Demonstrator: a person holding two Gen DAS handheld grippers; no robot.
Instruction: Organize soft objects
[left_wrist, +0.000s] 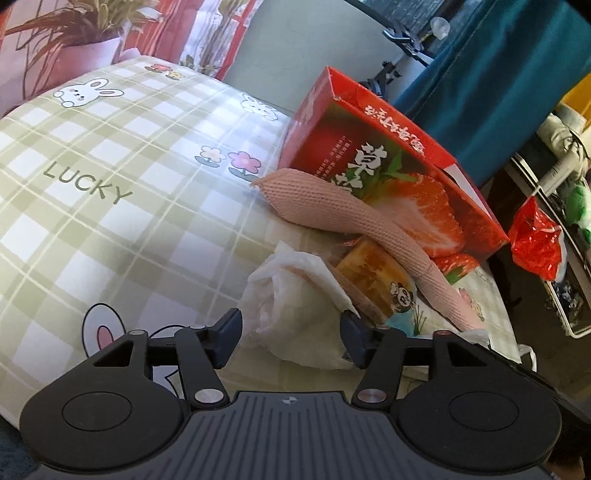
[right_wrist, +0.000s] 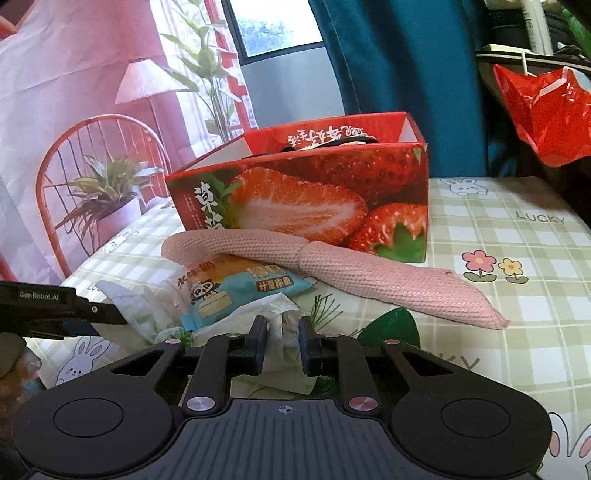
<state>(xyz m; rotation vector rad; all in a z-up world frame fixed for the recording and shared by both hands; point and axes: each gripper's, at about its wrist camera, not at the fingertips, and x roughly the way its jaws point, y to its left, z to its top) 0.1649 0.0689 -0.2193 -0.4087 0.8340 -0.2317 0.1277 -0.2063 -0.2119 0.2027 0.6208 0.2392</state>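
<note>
A crumpled white tissue (left_wrist: 295, 295) lies on the checked tablecloth (left_wrist: 110, 206). My left gripper (left_wrist: 291, 338) is open, its fingers on either side of the tissue's near end. My right gripper (right_wrist: 282, 341) is shut on a white tissue (right_wrist: 286, 325). A long pink knitted tube (left_wrist: 369, 229) (right_wrist: 369, 273) lies against the red strawberry box (left_wrist: 399, 177) (right_wrist: 317, 206), over a wrapped snack cake (left_wrist: 380, 280) (right_wrist: 236, 291). The box is open at the top, with something dark inside.
A red plastic bag (left_wrist: 535, 243) (right_wrist: 543, 110) hangs at the right beside a teal curtain (right_wrist: 399, 74). My left gripper's body (right_wrist: 55, 306) shows at the left edge of the right wrist view. The table edge runs along the right.
</note>
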